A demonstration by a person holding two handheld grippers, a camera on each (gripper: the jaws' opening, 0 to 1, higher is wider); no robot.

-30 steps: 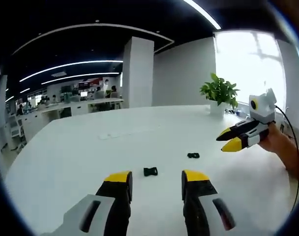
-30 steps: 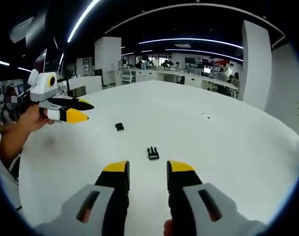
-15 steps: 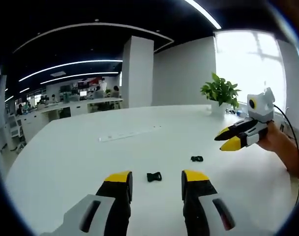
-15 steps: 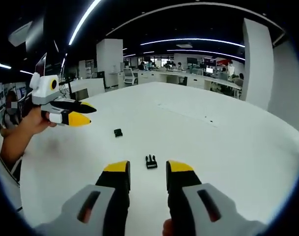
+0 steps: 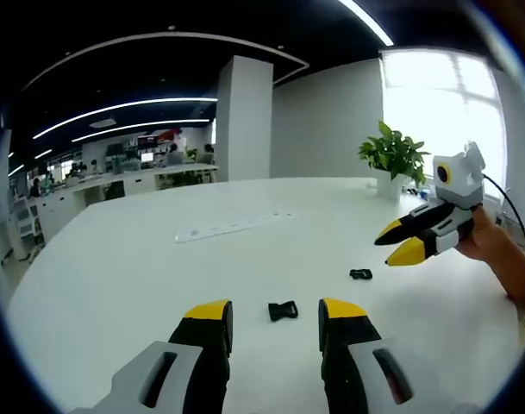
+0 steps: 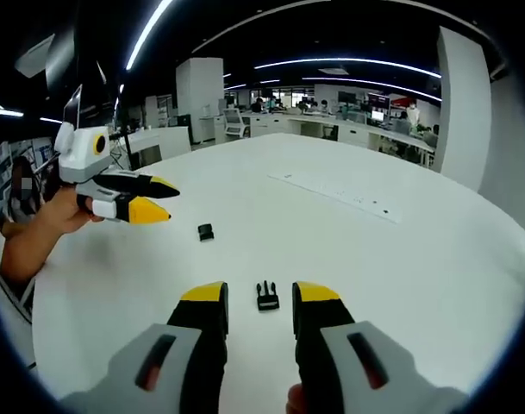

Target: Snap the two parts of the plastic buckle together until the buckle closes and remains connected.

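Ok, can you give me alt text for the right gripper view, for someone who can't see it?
The right gripper, jaws open, hovers over a white table just short of a small black buckle piece. Farther left lies the other buckle piece, with the left gripper held above the table by a hand.

No legible text, labels, brands or nos. anywhere in either view.

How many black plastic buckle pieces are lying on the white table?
2. One black plastic buckle piece lies just ahead of the left tool; the other black buckle piece lies farther toward the right tool. Both rest apart on the white table.
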